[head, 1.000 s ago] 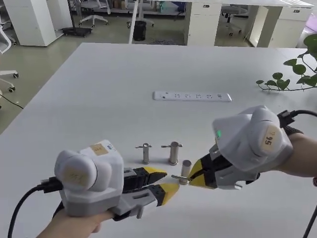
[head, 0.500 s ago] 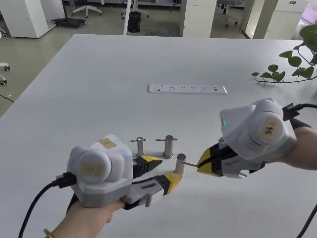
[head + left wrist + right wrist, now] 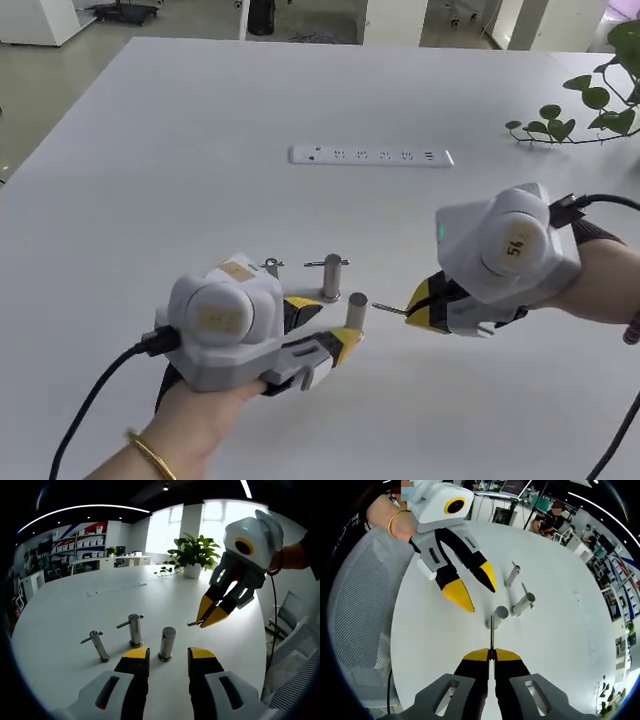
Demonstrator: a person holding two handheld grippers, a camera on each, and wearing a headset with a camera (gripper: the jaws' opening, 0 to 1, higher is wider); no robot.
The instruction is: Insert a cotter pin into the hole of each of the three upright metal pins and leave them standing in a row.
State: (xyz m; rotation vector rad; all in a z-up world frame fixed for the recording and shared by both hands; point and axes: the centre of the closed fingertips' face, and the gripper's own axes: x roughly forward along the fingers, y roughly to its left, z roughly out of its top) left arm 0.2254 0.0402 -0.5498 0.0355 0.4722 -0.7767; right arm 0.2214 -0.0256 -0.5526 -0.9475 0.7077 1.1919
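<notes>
Steel-grey and upright: count three metal pins (image 3: 134,629) in a row on the white table (image 3: 200,150). Find the left-end pin (image 3: 271,267) and the middle pin (image 3: 330,278) each already carrying a fitted cotter pin (image 3: 318,264) crosswise; find the right-end pin (image 3: 356,310) bare at its top. Note the right gripper (image 3: 412,300) at 3 o'clock of that bare pin in the head view, jaws pressed together on the last cotter pin (image 3: 388,308), free tip aimed at the pin's upper end and just short of it, not yet entered. Note the left gripper (image 3: 335,322) at 8 o'clock of the same pin, jaws apart and holding nothing, one to each side of the pin's base in the left gripper view, near but not seen touching. Judge the step in hand as the third and last insertion, at its alignment stage. Expect the next move to call for a level, straight push along the cotter pin's own line into the hole, with the left jaws ready to steady the upright against tipping. Cannot confirm the hole's facing from these views.
</notes>
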